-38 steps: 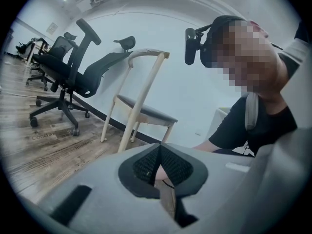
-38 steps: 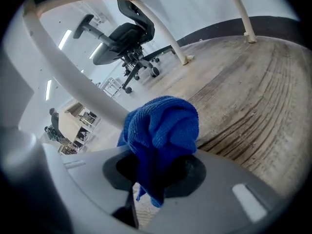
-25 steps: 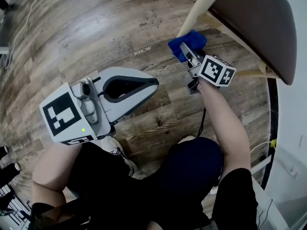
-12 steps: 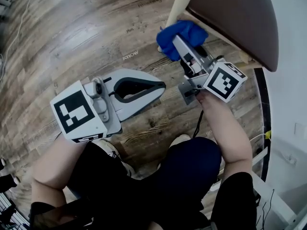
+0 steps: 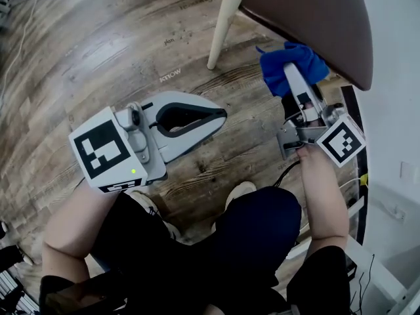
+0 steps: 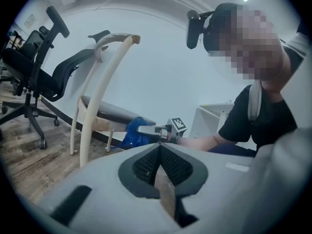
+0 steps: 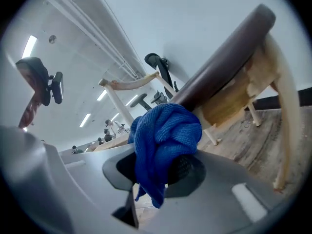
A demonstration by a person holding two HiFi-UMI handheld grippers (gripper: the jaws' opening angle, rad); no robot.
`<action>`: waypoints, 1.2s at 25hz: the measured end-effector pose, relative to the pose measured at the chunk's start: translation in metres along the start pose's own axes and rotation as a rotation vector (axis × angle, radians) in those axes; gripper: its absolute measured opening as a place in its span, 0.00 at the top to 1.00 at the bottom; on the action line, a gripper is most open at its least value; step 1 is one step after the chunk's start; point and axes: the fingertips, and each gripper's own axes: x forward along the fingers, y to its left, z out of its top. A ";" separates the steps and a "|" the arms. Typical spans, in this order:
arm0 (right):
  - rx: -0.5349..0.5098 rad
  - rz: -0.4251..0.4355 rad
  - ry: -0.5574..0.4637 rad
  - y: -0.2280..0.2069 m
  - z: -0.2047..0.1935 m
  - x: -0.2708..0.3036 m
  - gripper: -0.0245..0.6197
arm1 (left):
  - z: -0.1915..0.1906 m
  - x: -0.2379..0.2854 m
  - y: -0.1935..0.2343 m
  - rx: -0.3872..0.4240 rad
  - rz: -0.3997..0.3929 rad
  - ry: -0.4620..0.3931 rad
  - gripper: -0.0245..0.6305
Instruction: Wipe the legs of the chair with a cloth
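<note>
- Since the earlier frames, the right gripper [image 5: 292,77] has been carried rightward, away from the cream chair leg [image 5: 223,21] and toward the brown seat [image 5: 308,18].
- A bunched blue cloth [image 5: 305,59] is clamped between its jaws and is held just beside the seat's edge, well apart from that leg.
- The left gripper [image 5: 220,115] is held above the wood floor [image 5: 79,58], with its jaws closed together on nothing.
- A black office chair [image 6: 34,57] is seen by the wall in the left gripper view.
</note>
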 end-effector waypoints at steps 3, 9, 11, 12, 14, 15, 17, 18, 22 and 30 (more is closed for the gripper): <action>-0.006 -0.057 -0.041 -0.024 0.019 -0.043 0.80 | -0.002 0.020 -0.008 0.007 -0.008 0.011 0.96; -0.009 -0.206 -0.119 -0.072 0.052 -0.108 0.80 | -0.010 0.036 -0.008 0.019 -0.013 0.043 0.96; -0.013 -0.243 -0.135 -0.086 0.059 -0.122 0.80 | -0.013 0.038 -0.005 0.019 -0.010 0.053 0.96; -0.012 -0.256 -0.141 -0.093 0.062 -0.127 0.80 | -0.014 0.040 -0.004 0.017 -0.008 0.055 0.96; 0.008 -0.274 -0.155 -0.108 0.064 -0.134 0.80 | -0.016 0.043 -0.002 0.014 -0.005 0.061 0.96; 0.026 -0.281 -0.161 -0.115 0.063 -0.136 0.80 | -0.017 0.044 -0.001 0.013 -0.004 0.065 0.96; 0.061 -0.289 -0.169 -0.126 0.059 -0.138 0.80 | -0.020 0.046 0.001 0.014 -0.002 0.077 0.96; 0.072 -0.289 -0.169 -0.131 0.056 -0.137 0.80 | -0.022 0.048 0.002 0.014 0.000 0.082 0.96; 0.089 -0.286 -0.182 -0.146 0.044 -0.133 0.80 | -0.029 0.048 0.007 0.008 0.011 0.099 0.96; 0.119 -0.292 -0.166 -0.177 -0.001 -0.124 0.80 | -0.035 0.043 0.019 -0.014 0.037 0.108 0.96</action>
